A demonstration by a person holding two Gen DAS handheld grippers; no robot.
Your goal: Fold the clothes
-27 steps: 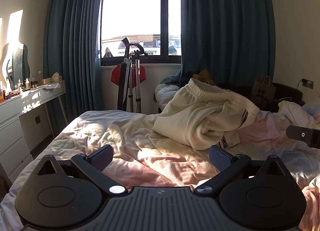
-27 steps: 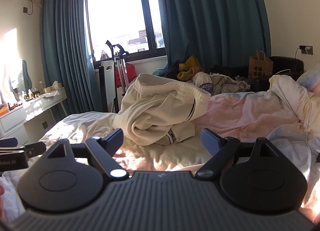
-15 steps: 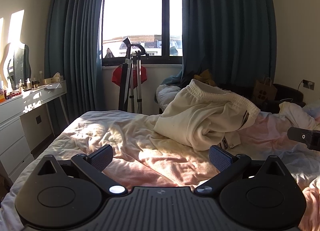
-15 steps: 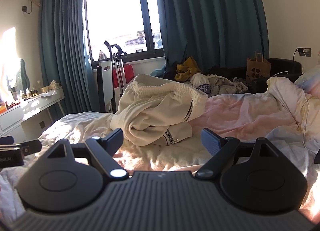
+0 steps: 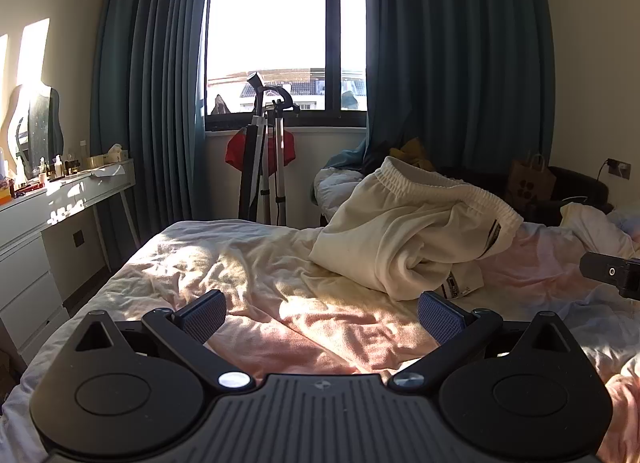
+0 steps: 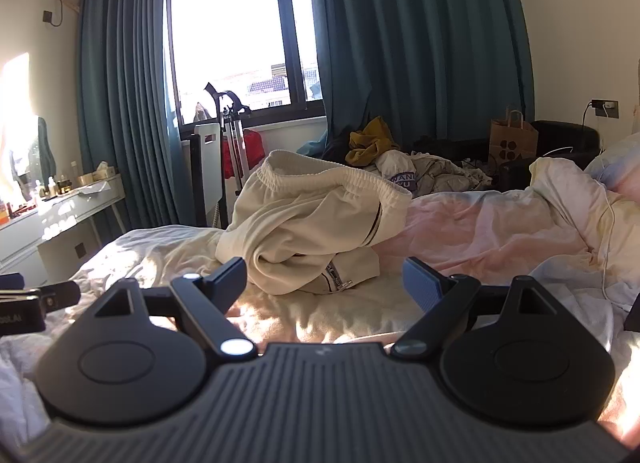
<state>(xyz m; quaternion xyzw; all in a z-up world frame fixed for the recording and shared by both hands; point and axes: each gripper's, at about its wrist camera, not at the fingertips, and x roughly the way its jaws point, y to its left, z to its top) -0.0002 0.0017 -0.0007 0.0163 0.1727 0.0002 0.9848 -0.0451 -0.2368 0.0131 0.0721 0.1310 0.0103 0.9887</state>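
Lying crumpled on the bed [image 5: 248, 263], cream trousers [image 5: 408, 235]; both grippers' jaws wide, empty.

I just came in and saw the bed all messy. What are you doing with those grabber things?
A person is getting ready to fold clothes, with one tool in each hand. The left tool and the right tool are both open and holding nothing. They hover over the rumpled bed, pointed at a cream pair of sweatpants lying in a crumpled heap with its elastic waistband on top. Nothing is folded yet. More clothes are piled beyond the bed, near the curtain.
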